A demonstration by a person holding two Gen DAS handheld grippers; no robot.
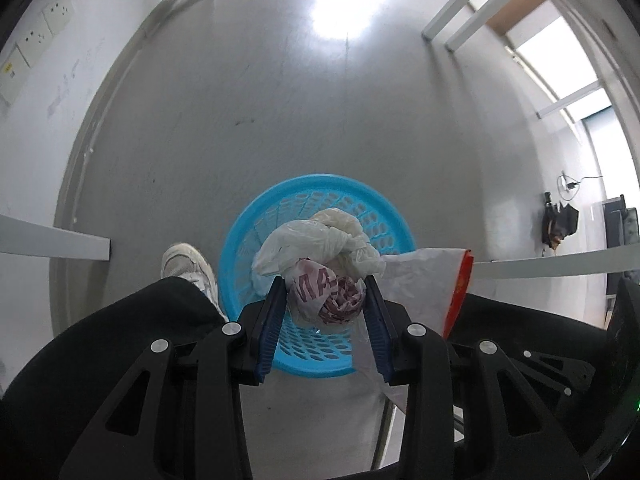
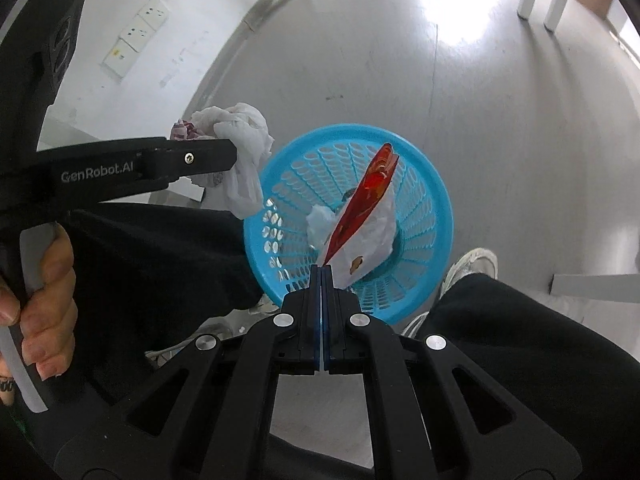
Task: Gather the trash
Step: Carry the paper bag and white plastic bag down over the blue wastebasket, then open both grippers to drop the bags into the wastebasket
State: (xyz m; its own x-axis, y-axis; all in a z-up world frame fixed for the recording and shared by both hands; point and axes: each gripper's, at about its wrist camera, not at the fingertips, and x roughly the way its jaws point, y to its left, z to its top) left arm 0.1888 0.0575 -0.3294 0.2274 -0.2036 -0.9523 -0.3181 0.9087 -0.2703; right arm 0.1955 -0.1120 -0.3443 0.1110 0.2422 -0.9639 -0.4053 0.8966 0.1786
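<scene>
A blue perforated plastic basket stands on the grey floor; it also shows in the right wrist view. My left gripper is shut on a crumpled white plastic bag with red print and holds it over the basket. In the right wrist view this bag hangs at the basket's left rim. My right gripper is shut on a flat white and red wrapper, held above the basket's inside. The wrapper also shows in the left wrist view. A crumpled white piece lies inside the basket.
My legs in black trousers and white shoes flank the basket. White furniture legs stand at the far side, and a white bar juts in at the left. Wall sockets sit on the left wall.
</scene>
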